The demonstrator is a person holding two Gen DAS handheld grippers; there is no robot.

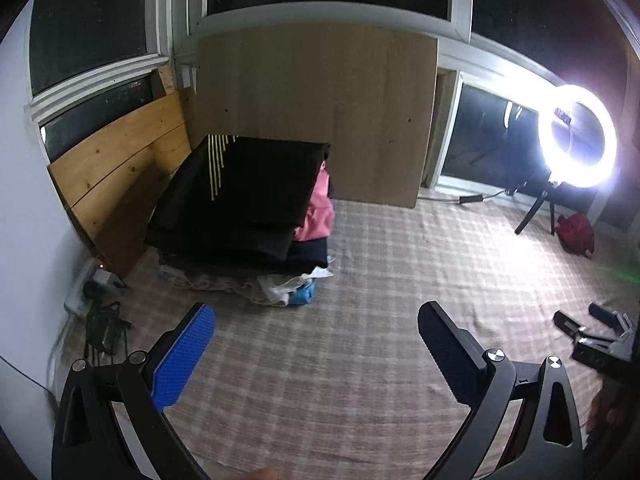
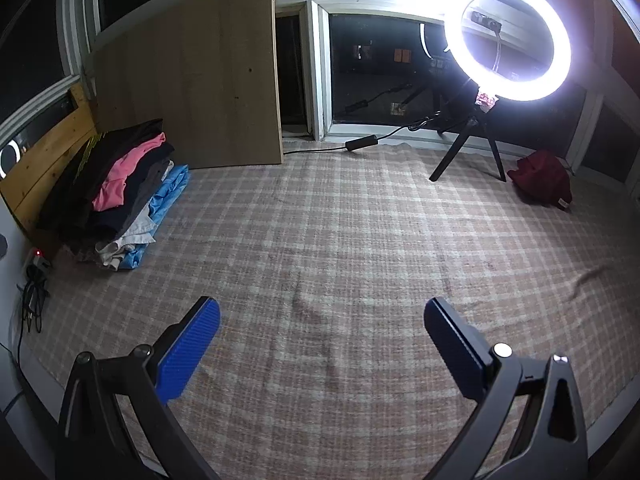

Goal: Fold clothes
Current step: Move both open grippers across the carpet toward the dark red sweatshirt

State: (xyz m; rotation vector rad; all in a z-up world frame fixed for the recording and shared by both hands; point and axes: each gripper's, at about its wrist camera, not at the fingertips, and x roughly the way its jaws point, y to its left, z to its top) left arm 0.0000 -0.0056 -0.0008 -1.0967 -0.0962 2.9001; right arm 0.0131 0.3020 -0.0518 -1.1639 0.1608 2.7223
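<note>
A stack of folded clothes (image 1: pixel 244 208) lies at the back left of the checked blanket (image 1: pixel 360 320), black on top with pink, white and blue layers showing. The right wrist view shows the same stack (image 2: pixel 120 196) at far left. A crumpled dark red garment (image 2: pixel 542 180) lies by the ring light's tripod; it also shows as a red garment (image 1: pixel 576 234) in the left wrist view. My left gripper (image 1: pixel 316 316) hovers open over bare blanket, short of the stack. My right gripper (image 2: pixel 322 312) is open too, holding nothing; it appears as the right gripper (image 1: pixel 588 320) at the left view's right edge.
A lit ring light (image 2: pixel 508 40) on a tripod stands at the back right, its cable (image 2: pixel 360 144) running along the window. A wooden board (image 1: pixel 320 112) leans against the window. A power strip and cables (image 1: pixel 92 300) lie at the left edge by the wall.
</note>
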